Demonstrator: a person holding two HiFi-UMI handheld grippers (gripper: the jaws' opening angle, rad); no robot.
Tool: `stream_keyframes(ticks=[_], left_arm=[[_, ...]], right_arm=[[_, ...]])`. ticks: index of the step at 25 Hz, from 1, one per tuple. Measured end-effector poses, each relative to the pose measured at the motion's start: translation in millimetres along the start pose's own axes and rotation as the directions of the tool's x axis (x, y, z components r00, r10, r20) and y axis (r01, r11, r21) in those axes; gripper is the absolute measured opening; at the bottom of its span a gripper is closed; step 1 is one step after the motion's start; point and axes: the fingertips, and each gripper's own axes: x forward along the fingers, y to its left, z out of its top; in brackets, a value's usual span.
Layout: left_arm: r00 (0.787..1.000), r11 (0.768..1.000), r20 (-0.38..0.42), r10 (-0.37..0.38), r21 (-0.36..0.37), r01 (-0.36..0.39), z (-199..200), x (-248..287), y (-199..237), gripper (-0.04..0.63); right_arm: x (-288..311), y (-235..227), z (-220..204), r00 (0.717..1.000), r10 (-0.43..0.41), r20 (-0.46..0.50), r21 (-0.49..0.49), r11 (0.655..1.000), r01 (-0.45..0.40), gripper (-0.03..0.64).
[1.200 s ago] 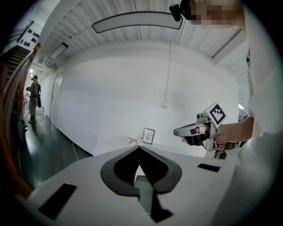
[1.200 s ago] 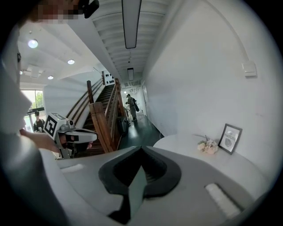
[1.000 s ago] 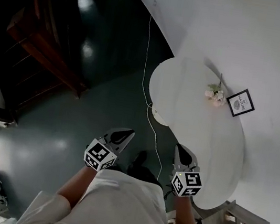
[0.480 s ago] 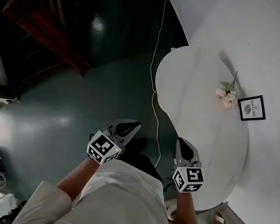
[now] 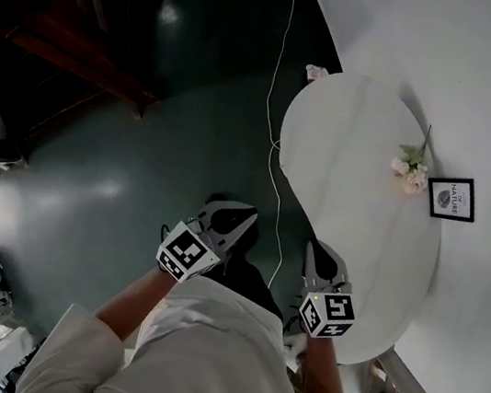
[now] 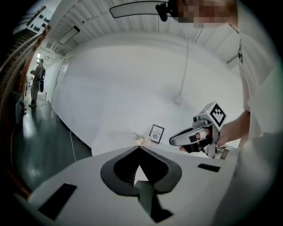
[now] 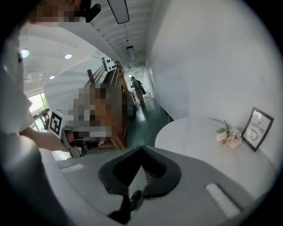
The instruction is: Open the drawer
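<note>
- left tool [image 6: 139, 148], in the person's left hand: jaws are sitting together, tips meeting, nothing between them. It is hovering over the dark teal glossy floor [image 5: 86, 202], just left of the white rounded worktop [image 5: 346, 208].
- right tool [image 7: 141, 148]: jaws are also meeting at the tips, gripping nothing. It is hanging at the worktop's near-left rim.
- both tools are sitting side by side, apart from each other, in front of the person's white top [image 5: 199, 361], pointing away from the body and somewhat downward.
- drawer: I'm not making it out in any view. Only a white open-fronted unit [image 5: 404, 390] with small clutter is peeking out below the worktop at lower right, too small to read.
- small pink-and-white flower sprig [image 5: 410, 166] is lying on the worktop near the white wall [image 5: 488, 82], just beside a black-framed little picture [image 5: 453, 198] standing upright by the wall.
- thin white cable [image 5: 273, 102] is running along the floor beside the worktop's left edge.
- dark wooden staircase [image 5: 65, 49] is standing well off to the left.
- distant person [image 7: 139, 91] is standing in the corridor.
</note>
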Motion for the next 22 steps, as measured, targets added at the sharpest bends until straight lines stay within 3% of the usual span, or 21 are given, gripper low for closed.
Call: stream_keyframes(ticks=[3,13,22], left_arm=[[0.999,0.999,0.025,-0.046,0.002,0.046,3,11,15,0.006],[0.996,0.997,-0.038,-0.077,0.007,0.077,-40,52,79,0.006],[0.996,0.997,-0.048,-0.073,0.012,0.073,-93,100,121,0.008]], right_arm=[[24,5,2,1.0,0.001,-0.026,0.001,1.0,-0.001,0.011],[88,-7,-7,0.994,-0.024,-0.103,0.014,1.0,0.025,0.011],[135,-31,-56,0.982,-0.034,-0.188,0.023,0.999,0.039,0.011]])
